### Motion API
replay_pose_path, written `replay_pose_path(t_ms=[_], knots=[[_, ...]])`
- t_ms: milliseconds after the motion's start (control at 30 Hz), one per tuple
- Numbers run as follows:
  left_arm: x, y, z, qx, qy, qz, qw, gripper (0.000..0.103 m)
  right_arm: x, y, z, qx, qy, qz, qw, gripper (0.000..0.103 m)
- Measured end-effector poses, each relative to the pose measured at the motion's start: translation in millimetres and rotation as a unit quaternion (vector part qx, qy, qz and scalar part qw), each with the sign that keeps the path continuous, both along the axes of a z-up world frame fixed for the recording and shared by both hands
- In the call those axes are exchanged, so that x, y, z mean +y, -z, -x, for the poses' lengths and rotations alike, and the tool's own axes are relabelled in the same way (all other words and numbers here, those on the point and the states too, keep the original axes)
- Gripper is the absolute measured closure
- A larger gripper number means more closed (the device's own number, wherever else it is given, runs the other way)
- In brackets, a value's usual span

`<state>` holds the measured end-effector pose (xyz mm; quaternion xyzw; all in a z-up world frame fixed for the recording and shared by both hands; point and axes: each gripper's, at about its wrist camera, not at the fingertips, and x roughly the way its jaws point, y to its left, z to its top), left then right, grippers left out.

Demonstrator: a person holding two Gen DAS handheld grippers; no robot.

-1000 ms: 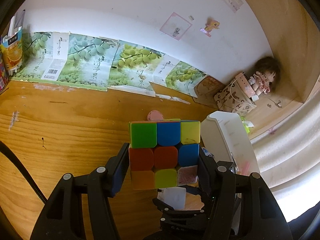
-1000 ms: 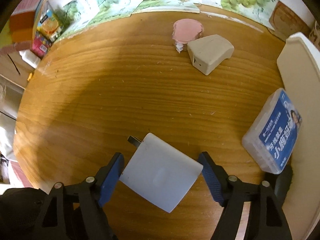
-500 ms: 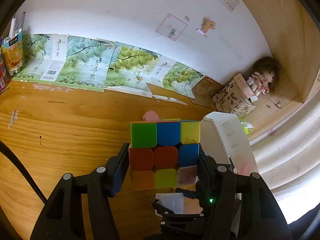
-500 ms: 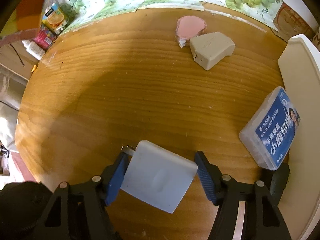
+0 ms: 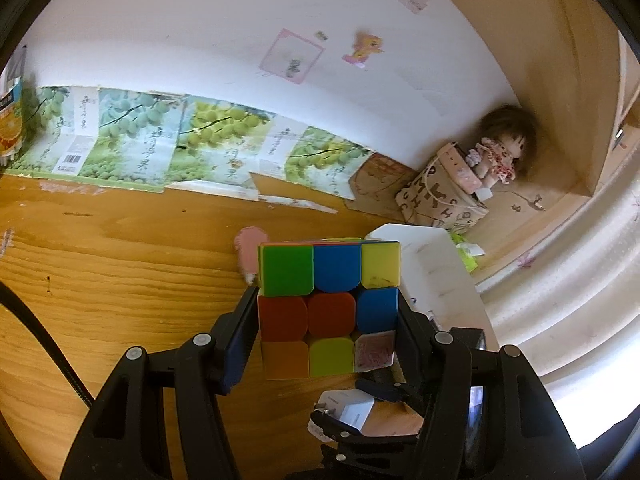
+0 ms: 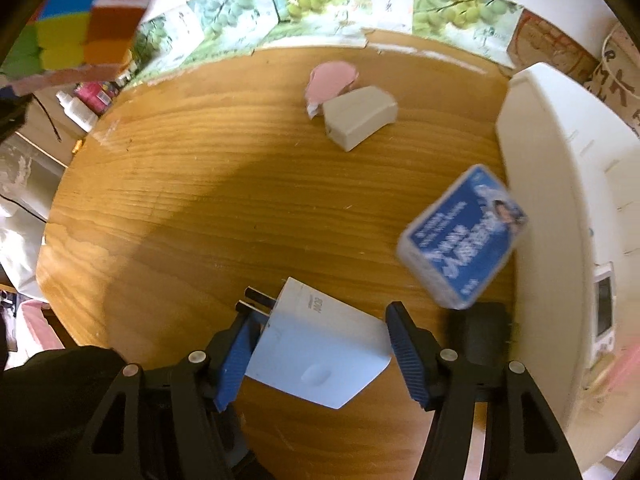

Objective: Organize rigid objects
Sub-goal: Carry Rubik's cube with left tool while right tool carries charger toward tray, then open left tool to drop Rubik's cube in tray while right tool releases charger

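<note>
White charger (image 6: 316, 356) sits skewed between the closing right hand-held gripper (image 6: 320, 356), left of the bin (image 6: 560, 184); gripped by corners, it could twist free. Left hand-held gripper (image 5: 326, 320) clamps the cube (image 5: 328, 312).

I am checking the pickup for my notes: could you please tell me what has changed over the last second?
The right gripper has been closing on the white charger: its jaws began wide of it and now meet its sides, with the prongs clear of the table. Both views have shifted as the hands moved. The left gripper stays clamped on the puzzle cube; the blue-labelled box, grey block and pink piece lie where they were.
</note>
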<state>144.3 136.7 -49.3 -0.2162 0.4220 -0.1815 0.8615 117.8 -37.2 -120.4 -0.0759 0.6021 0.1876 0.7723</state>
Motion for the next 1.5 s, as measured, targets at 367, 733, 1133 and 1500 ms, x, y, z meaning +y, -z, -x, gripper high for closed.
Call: replay_pose_path(t_ms=[367, 733, 1133, 1500], knots=[[-49, -16, 7, -0.030, 0.011, 0.015, 0.9994, 0.038, -40, -49, 5, -0.045, 0.001, -0.021, 0.999, 0.038], [-107, -20, 5, -0.029, 0.024, 0.026, 0.9989, 0.038, -97, -78, 11, -0.076, 0.022, -0.025, 0.997, 0.038], [-176, -14, 4, -0.031, 0.028, 0.046, 0.9981, 0.038, -164, -78, 14, -0.083, 0.022, 0.003, 0.996, 0.038], [-236, -7, 3, -0.034, 0.045, 0.042, 0.9975, 0.038, -215, -70, 12, -0.084, 0.024, 0.024, 0.996, 0.038]])
